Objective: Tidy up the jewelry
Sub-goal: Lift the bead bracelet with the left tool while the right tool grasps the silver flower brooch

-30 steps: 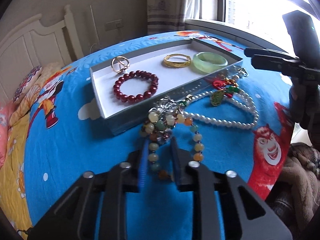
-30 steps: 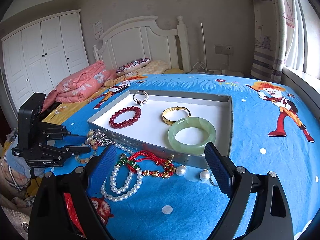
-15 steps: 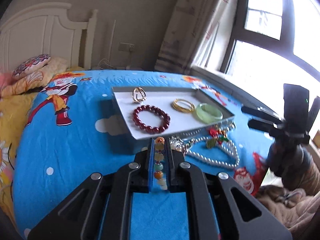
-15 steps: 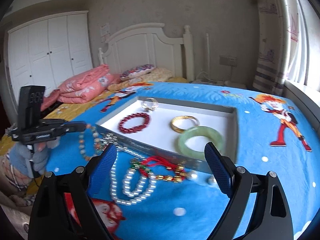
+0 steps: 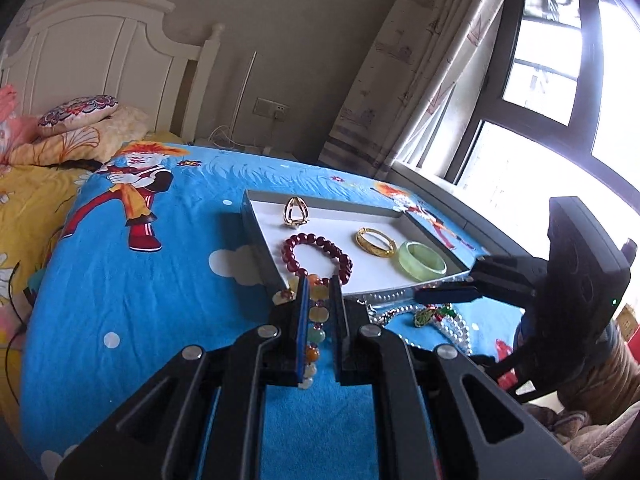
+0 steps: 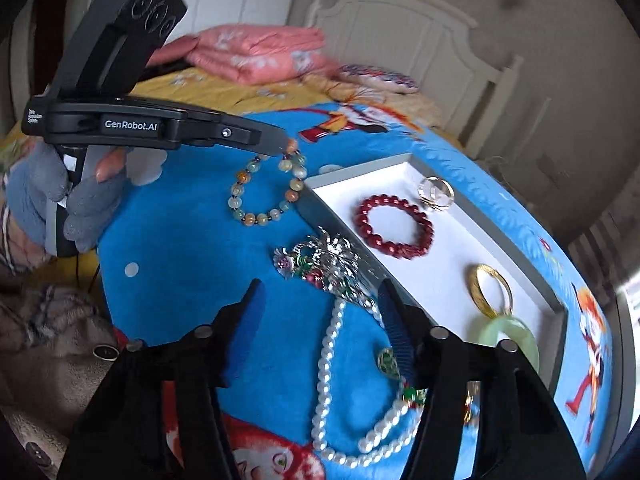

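Observation:
My left gripper (image 5: 319, 286) is shut on a multicoloured bead bracelet (image 5: 314, 334), which hangs off the blanket beside the near corner of the white tray (image 5: 256, 232). The right wrist view shows that bracelet (image 6: 266, 188) dangling from the left gripper (image 6: 286, 146). In the tray (image 6: 556, 304) lie a red bead bracelet (image 6: 394, 226), a gold ring (image 6: 436, 194), a gold bangle (image 6: 490, 290) and a jade bangle (image 6: 504, 340). My right gripper (image 6: 320, 286) is closing over the pearl necklace (image 6: 328, 352), just behind a silver ornament (image 6: 324, 260); its pads touch nothing.
A red cord with a green charm (image 6: 390, 360) lies tangled with the pearls. Everything rests on a blue cartoon blanket (image 5: 120, 280) on a bed. Pillows (image 5: 76, 110) and a white headboard (image 5: 100, 52) are at the back, a window (image 5: 560, 80) to the right.
The left gripper closed on the bead bracelet and lifted it off the blanket toward the tray. The right gripper swung and rolled over the pearls, and its jaws narrowed.

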Motion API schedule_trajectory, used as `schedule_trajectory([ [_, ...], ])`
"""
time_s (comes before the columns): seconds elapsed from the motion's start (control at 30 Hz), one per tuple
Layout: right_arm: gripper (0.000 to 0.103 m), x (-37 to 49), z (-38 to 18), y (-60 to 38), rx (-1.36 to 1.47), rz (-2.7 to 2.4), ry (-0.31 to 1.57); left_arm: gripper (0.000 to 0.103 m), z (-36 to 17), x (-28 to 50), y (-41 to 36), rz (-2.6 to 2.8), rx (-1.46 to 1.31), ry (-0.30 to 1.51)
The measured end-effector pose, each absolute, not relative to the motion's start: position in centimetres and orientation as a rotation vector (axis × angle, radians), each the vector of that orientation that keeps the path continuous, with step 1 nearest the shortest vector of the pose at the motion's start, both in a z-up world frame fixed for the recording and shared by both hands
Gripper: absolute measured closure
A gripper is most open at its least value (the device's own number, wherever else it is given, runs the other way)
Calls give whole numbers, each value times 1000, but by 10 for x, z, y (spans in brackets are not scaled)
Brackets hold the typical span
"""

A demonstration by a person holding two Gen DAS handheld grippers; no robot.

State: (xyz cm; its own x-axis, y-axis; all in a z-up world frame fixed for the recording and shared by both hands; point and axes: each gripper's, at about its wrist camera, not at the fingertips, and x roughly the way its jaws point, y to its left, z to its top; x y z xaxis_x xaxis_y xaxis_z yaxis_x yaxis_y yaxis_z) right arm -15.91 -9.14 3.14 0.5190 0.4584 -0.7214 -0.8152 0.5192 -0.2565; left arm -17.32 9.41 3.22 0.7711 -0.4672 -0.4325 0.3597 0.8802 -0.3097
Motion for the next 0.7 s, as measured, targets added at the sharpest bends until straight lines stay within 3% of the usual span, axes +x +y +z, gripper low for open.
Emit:
schedule_trajectory([
  [0.3, 59, -145, 14, -66, -822, 868, 689, 94, 29, -174, 88, -457, -177, 533],
  [0.4, 74, -140, 14, -73, -779, 865, 694, 94, 29, -174, 86, -457, -167, 535],
  [0.6, 86, -134, 18, -84, -652, 921, 736, 94, 29, -174, 85, -454, -164, 538],
  [0.7, 86, -135, 19, -82, -654, 920, 734, 94, 29, -174, 86, -455, -163, 538],
])
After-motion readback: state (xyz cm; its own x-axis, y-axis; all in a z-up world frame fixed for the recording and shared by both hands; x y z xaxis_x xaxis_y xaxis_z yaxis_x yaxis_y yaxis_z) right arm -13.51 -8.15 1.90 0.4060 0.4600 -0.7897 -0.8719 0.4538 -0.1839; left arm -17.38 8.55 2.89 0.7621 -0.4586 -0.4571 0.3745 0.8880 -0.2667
